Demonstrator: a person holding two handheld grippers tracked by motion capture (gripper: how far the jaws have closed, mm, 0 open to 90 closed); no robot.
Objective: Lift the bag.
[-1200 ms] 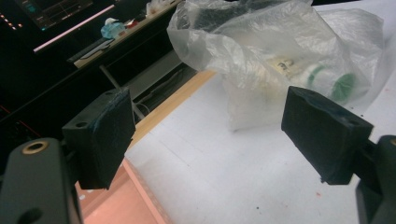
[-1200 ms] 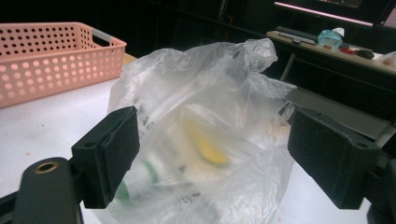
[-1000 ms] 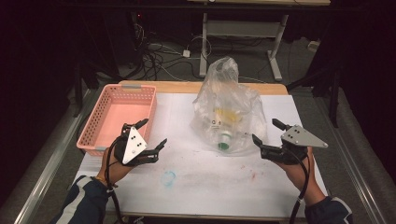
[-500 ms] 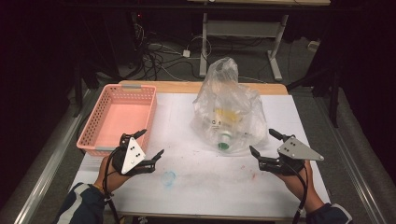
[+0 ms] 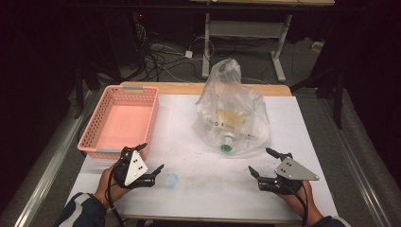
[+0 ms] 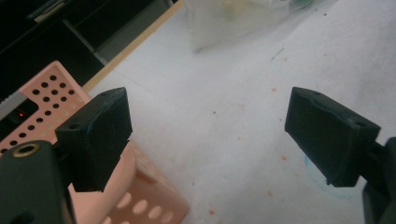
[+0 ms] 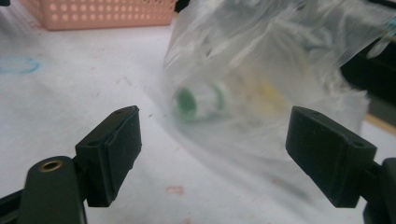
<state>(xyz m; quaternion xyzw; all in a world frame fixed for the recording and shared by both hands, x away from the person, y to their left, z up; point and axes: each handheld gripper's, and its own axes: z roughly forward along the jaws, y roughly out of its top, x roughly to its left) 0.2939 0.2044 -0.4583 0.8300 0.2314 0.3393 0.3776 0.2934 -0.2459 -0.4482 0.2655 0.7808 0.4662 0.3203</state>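
Note:
A clear plastic bag [image 5: 232, 116] stands on the white table sheet [image 5: 213, 184], holding a bottle with a green cap [image 5: 227, 147] and something yellow. In the right gripper view the bag [image 7: 261, 60] and the green cap [image 7: 187, 104] lie just ahead of the jaws. My right gripper [image 5: 265, 164] is open near the table's front right, a short way in front of the bag. My left gripper [image 5: 150, 158] is open at the front left, beside the near corner of a pink basket [image 5: 101, 142]. Both [image 6: 208, 135] [image 7: 212, 149] hold nothing.
The empty pink perforated basket [image 6: 42, 100] sits at the table's left side. A small blue ring mark [image 5: 170, 180] lies on the sheet by the left gripper. Cables and a desk frame [image 5: 246, 33] stand on the dark floor beyond the far edge.
Both hands have drawn back toward the front edge of the table. The jaws of both grippers stay open, and the bag has not moved.

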